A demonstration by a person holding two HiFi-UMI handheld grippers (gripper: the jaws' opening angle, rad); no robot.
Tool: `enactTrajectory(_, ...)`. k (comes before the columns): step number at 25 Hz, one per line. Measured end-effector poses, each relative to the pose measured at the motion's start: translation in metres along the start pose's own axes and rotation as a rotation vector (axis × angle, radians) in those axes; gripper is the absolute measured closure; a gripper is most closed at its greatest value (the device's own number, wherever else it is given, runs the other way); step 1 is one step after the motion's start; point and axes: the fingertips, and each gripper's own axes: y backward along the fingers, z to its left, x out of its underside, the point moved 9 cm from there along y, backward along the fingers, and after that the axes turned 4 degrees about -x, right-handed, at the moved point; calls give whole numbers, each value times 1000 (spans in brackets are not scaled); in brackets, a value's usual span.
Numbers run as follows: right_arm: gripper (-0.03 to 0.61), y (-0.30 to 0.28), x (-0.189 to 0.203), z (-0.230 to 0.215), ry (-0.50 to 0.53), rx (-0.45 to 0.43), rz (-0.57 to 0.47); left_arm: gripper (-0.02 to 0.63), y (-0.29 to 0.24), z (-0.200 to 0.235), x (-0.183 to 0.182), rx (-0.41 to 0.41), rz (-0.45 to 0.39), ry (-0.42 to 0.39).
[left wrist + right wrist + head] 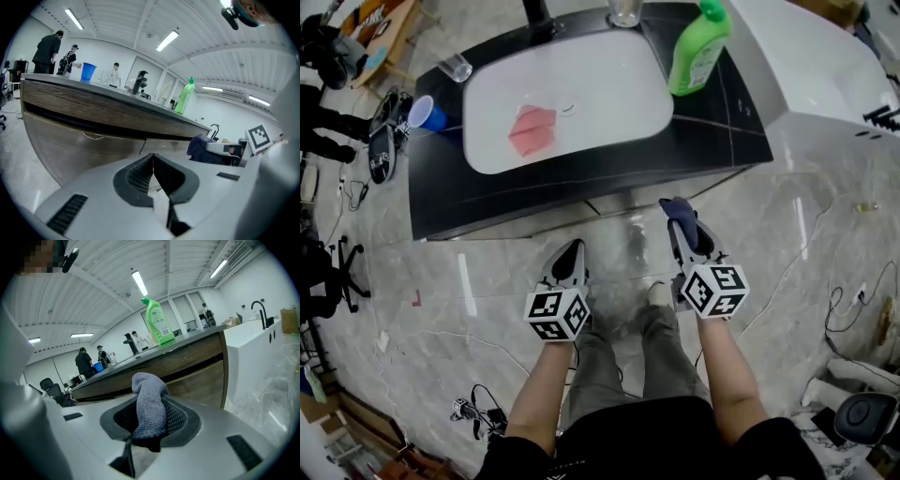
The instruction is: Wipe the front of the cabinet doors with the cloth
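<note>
Marble floor (787, 225) underfoot, dark worktop (581, 185) ahead, cabinet doors (201, 377) under its edge. Pinching blue cloth (147, 390) in right tongs (151, 425), just short of worktop front. Left tongs (152, 164) pressed together, empty. Likely soft, light, limp: best gripped bunched, loose end out for wiping.

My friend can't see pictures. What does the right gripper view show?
The right gripper is shut on a grey-blue cloth in front of brown cabinet doors. A green bottle stands on the counter above them, and people stand far behind.
</note>
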Motion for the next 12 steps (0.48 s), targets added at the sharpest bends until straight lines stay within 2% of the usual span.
enactTrajectory(12,465,11,-27,84,48,-73,52,607,59,20,-36,-36,-66,-10)
